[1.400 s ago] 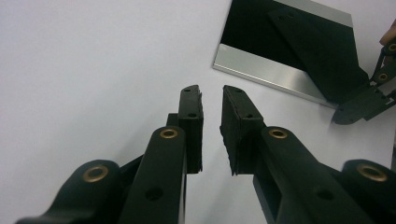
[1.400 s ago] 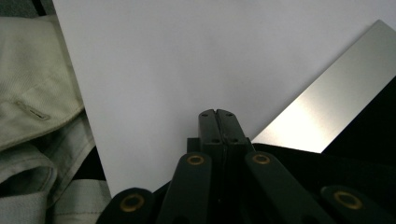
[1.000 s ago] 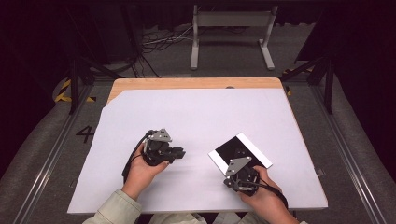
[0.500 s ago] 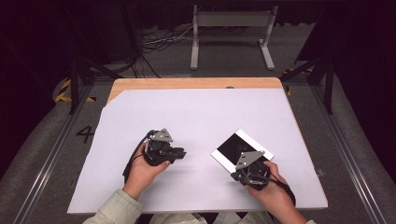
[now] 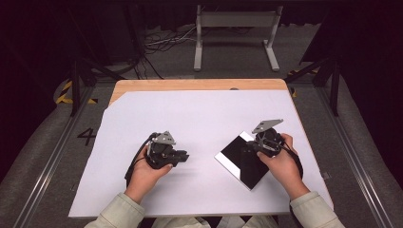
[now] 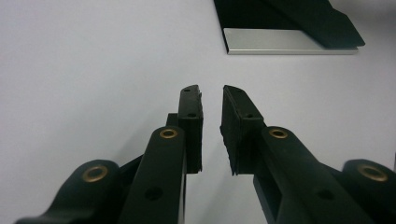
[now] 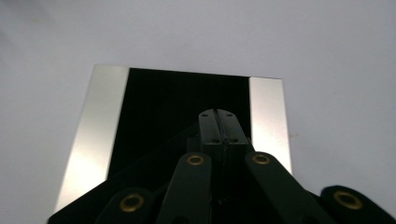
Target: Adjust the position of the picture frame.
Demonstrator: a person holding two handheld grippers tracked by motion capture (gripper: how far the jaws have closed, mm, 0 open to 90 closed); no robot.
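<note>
Surface: white sheet (image 5: 199, 123) covering a wooden table (image 5: 190, 85); we see it across the middle of the high view, with dark floor, cables and a grey metal stand (image 5: 236, 28) along the top of the frame.

Plate: we make out a flat black mirror-like plate (image 5: 240, 159) with pale strips on two opposite edges, lying on the sheet in the lower right of the high view. In the left gripper view it sits at the upper right (image 6: 289, 42); in the right gripper view it takes the centre (image 7: 182, 112).

Left gripper: left gripper (image 5: 180, 156) rests low on the sheet, lower left of centre in the high view, held by the person's left hand (image 5: 145, 173). In its own view (image 6: 211, 100) we see the jaws parted by a narrow gap with nothing between the pads, pointing toward the plate and well apart from it.

Right gripper: right gripper (image 5: 252, 147) is held by the right hand (image 5: 280, 164) above the plate's upper right part. In its own view (image 7: 217, 114) we see the jaws pressed fully together, holding nothing, tips over the dark face of the plate. We cannot tell whether the tips touch the plate.
</note>
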